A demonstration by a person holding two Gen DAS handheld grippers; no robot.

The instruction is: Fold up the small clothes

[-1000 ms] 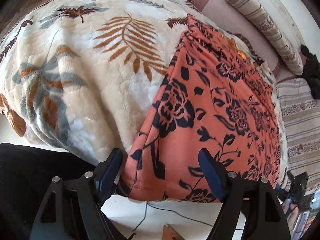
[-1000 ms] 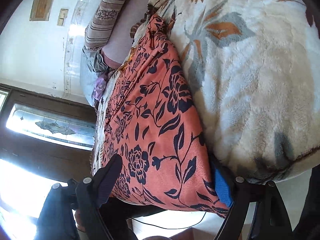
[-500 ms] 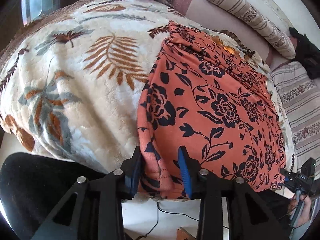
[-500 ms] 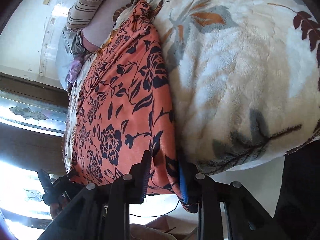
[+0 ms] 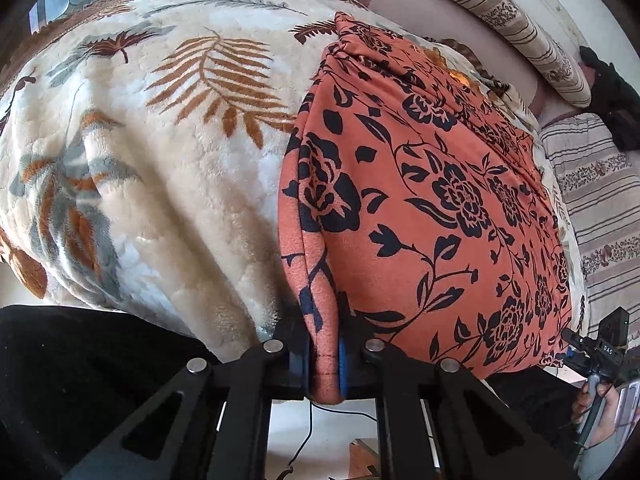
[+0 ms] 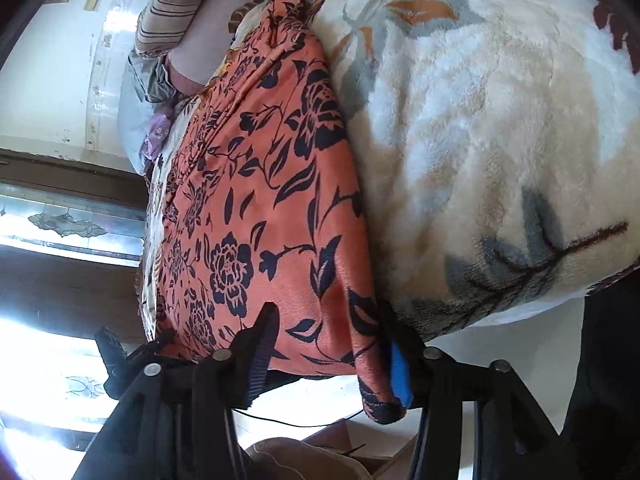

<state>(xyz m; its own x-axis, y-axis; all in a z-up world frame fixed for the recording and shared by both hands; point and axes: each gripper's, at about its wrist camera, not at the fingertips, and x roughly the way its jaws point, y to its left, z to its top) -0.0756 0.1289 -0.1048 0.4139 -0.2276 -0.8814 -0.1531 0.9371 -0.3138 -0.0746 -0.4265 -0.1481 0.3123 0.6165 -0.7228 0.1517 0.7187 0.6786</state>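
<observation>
The orange floral garment (image 5: pixel 432 208) lies spread on the cream leaf-print blanket (image 5: pixel 160 160), running from the near bed edge toward the striped bolster (image 5: pixel 500 20) at 1 o'clock. The left gripper (image 5: pixel 325 344) is pressed together, pinching the garment's near corner hem at 6 o'clock. In the right wrist view, the right gripper (image 6: pixel 328 356) has its 2 fingers spread, with the garment's (image 6: pixel 256 184) other near corner lying between them, unclamped, the hem touching the blue pad (image 6: pixel 400 372).
</observation>
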